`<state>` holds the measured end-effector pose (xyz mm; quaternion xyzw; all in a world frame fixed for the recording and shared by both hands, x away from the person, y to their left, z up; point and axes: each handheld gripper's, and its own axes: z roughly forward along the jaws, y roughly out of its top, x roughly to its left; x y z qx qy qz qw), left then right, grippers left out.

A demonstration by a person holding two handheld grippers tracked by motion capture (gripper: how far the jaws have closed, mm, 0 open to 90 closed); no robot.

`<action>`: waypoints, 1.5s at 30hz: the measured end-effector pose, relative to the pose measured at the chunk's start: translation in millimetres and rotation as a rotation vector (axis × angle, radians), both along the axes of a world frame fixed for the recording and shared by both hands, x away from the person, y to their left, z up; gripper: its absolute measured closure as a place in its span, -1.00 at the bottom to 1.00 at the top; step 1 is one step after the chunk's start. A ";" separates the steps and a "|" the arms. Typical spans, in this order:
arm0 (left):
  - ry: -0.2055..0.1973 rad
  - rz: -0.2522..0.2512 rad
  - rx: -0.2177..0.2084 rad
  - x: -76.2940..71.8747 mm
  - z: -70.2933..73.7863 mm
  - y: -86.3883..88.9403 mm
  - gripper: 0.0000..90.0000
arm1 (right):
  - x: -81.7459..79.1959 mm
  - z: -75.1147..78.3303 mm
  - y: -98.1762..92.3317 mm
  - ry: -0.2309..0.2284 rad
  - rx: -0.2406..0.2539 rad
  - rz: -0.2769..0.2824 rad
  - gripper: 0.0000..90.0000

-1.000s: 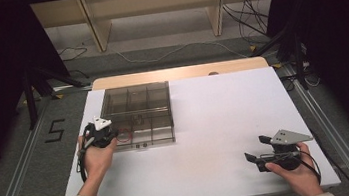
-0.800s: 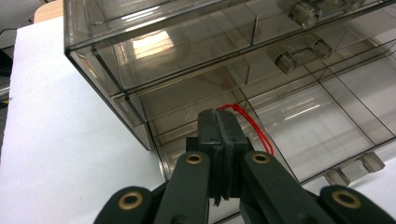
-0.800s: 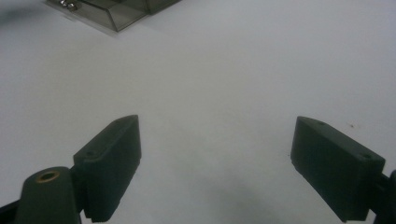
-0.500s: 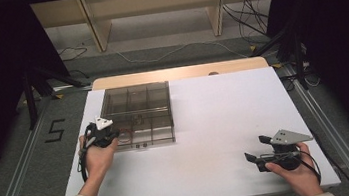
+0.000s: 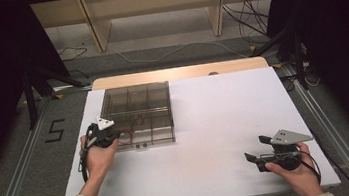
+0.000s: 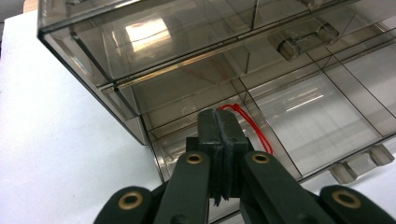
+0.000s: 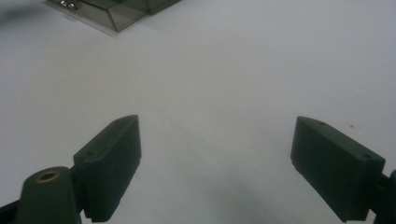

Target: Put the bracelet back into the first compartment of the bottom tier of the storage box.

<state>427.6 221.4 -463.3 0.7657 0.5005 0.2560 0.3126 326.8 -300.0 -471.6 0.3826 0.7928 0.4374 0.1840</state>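
Note:
A smoked clear plastic compartment box (image 5: 153, 141) lies on the left half of the white table. My left gripper (image 5: 110, 136) is at its front left corner, jaws pressed together. In the left gripper view the shut gripper (image 6: 218, 116) points into the box (image 6: 93, 56), whose lid stands raised above the compartments. A thin red cord (image 6: 254, 128) loops out from just behind the tips; I cannot tell whether it is pinched. My right gripper (image 5: 255, 149) rests near the front right of the table, open and holding nothing (image 7: 217, 135).
The white table top (image 5: 213, 103) spreads bare between the two hands. The box's near corner (image 7: 116, 16) shows far off in the right gripper view. Beyond the table are a wooden board edge (image 5: 179, 72), shelving and floor cables (image 5: 252, 13).

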 end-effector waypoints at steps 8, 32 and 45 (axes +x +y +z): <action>0.005 -0.002 0.008 1.8 -1.8 -0.7 0.99 | -0.2 0.1 0.2 0.003 -0.001 -0.002 -0.63; 0.038 -0.007 0.039 6.1 -9.0 -1.6 0.99 | -0.1 0.0 0.1 0.001 -0.001 0.000 -0.63; 0.044 -0.005 0.051 8.1 -12.1 -1.4 0.98 | 0.0 -0.1 0.1 0.000 -0.001 0.000 -0.63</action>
